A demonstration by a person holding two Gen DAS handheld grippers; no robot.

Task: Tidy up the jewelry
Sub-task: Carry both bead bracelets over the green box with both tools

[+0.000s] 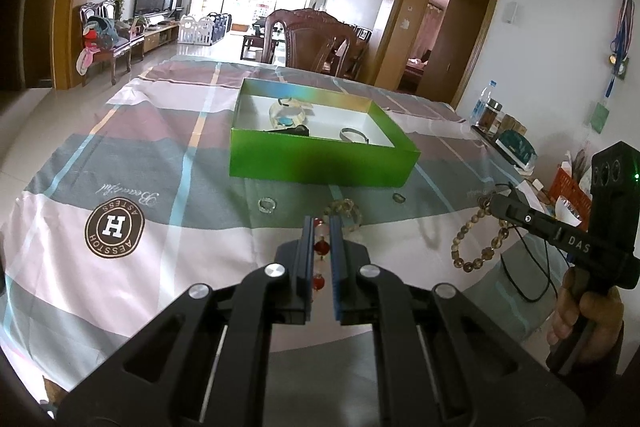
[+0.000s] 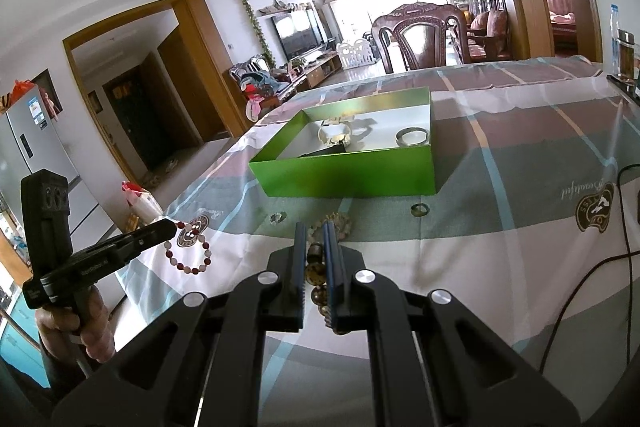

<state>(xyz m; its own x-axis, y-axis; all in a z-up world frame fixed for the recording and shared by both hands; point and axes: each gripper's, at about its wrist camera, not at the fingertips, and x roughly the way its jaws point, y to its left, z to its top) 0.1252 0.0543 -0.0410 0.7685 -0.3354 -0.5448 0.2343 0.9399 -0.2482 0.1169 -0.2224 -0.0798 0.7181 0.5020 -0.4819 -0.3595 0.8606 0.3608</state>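
Note:
My left gripper [image 1: 322, 221] is shut on a red and white bead bracelet [image 1: 322, 247], which hangs from its tip [image 2: 170, 229] above the cloth as a loop [image 2: 192, 253]. My right gripper [image 2: 316, 227] is shut on a brown bead bracelet [image 2: 316, 271]; in the left wrist view it dangles [image 1: 476, 243] from that gripper [image 1: 490, 203]. Ahead stands an open green box [image 1: 320, 159] [image 2: 348, 175] holding a silver bangle [image 1: 354, 135] [image 2: 413, 137] and a pale watch [image 1: 286, 113]. Between the grippers and the box, an amber bead bracelet [image 1: 344, 213] [image 2: 336, 223] lies on the cloth.
A pale ring [image 1: 267, 205] [image 2: 278, 217] and a dark ring [image 1: 399, 198] [image 2: 420, 209] lie on the checked tablecloth [image 1: 120, 155] before the box. A black cable [image 2: 600, 267] trails on the right. Bottles and jars [image 1: 486, 103] and an orange basket [image 1: 568, 187] crowd the wall side. A wooden chair [image 1: 308, 39] stands behind the table.

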